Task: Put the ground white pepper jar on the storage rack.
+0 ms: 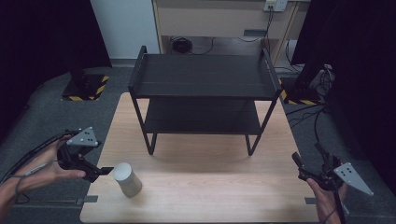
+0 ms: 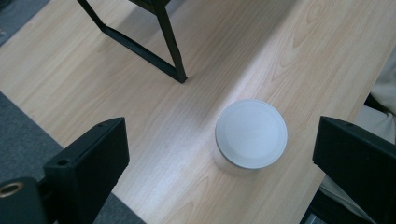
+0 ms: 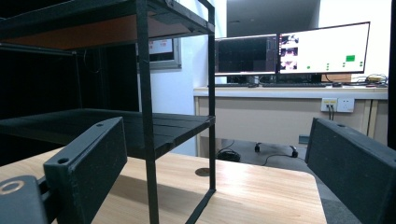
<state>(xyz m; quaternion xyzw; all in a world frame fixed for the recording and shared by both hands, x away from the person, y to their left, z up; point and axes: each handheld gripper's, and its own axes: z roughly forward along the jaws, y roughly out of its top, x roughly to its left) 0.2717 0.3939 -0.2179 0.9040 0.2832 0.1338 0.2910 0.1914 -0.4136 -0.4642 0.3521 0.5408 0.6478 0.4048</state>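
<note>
A pale grey cylinder stands upright near the front left of the wooden table; its round top lies between and below the left jaws. My left gripper is open just left of the cylinder, not touching it. A black two-tier shelf rack stands at the table's far half; its leg and lower shelf are visible. My right gripper is open at the table's right front edge, with nothing between its jaws, facing the rack from the side.
Dark floor surrounds the table, with yellow-black striped bases at far left and far right. Cables lie on the floor at right. A desk with monitors stands beyond the table in the right gripper view.
</note>
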